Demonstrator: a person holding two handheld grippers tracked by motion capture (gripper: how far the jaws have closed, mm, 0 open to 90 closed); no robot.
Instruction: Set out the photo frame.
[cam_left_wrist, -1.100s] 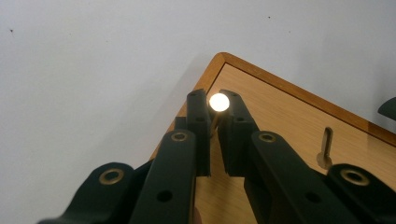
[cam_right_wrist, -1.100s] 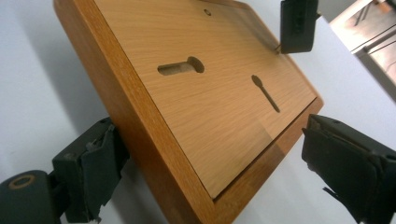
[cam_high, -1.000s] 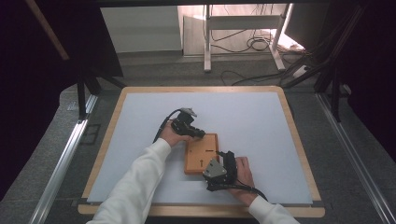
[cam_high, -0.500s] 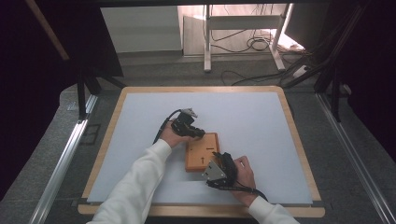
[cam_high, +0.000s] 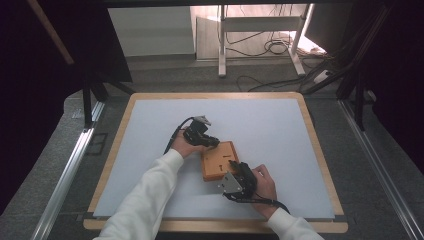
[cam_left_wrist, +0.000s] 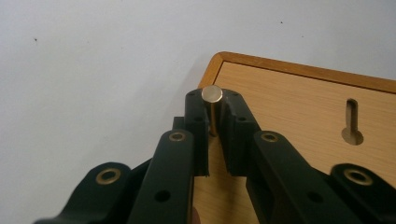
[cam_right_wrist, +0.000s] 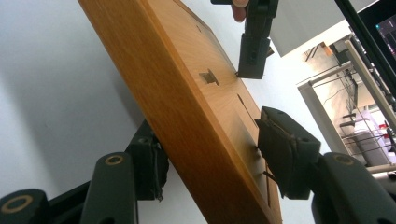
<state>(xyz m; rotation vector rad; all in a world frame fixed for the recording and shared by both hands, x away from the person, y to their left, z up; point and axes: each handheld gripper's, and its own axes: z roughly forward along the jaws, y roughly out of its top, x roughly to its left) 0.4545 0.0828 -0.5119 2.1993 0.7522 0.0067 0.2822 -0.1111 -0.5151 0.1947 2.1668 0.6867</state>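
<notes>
wooden board (cam_high: 219, 160) sits near the table's (cam_high: 150, 125) front middle, right gripper (cam_right_wrist: 210, 158) clamped across its near edge. left gripper (cam_left_wrist: 214, 122) pinches a small brass pin (cam_left_wrist: 212, 94) at the board's far corner. pin looks slick and tiny, so grip low on the shaft; board's stiff and light.

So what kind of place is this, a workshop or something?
Probably a lab set up for recording: a white table with a wooden rim, metal framing beside it, cables on the floor behind, and a person working a wooden board with hand-held grippers.
</notes>
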